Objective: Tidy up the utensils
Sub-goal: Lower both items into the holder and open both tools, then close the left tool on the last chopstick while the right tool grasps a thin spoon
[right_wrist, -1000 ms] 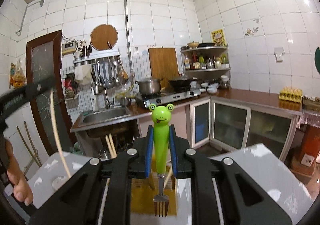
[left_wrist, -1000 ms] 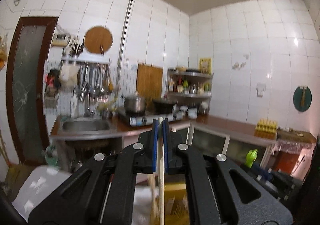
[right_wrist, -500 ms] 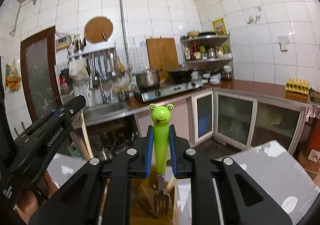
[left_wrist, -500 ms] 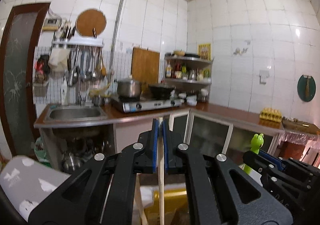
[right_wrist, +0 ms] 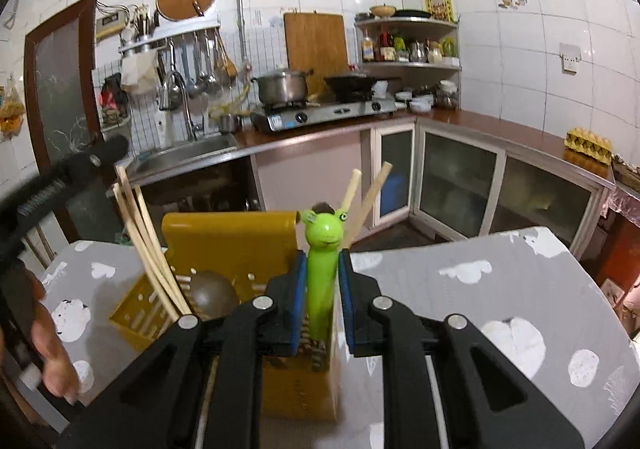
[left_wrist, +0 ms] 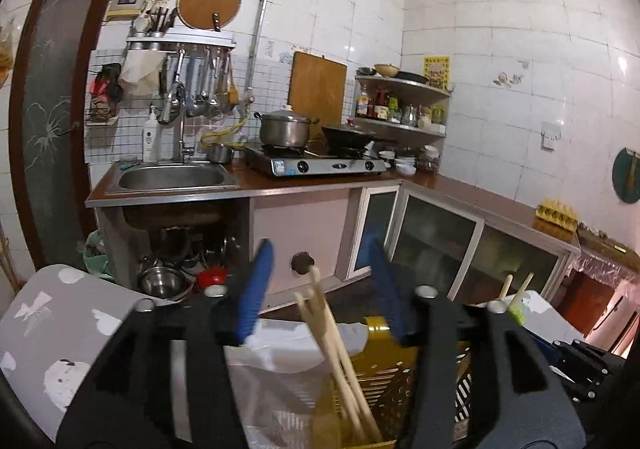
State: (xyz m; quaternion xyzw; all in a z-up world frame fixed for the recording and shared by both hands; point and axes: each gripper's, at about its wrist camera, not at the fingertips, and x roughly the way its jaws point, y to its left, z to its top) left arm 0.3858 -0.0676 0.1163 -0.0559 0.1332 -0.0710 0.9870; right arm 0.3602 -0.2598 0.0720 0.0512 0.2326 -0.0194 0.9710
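Chopsticks (left_wrist: 340, 349) inside yellow caddy (right_wrist: 228, 237); frog fork (right_wrist: 322, 273) adjacent

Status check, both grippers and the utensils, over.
Left gripper opening, chopsticks loose in yellow caddy. Right gripper opening around frog fork. Nothing blocking.

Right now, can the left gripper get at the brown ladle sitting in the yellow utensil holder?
Probably yes. The left gripper, jaws opening, hangs just above the yellow utensil holder, and the brown ladle lies uncovered in it. The chopsticks leaning beside the ladle may crowd the approach.
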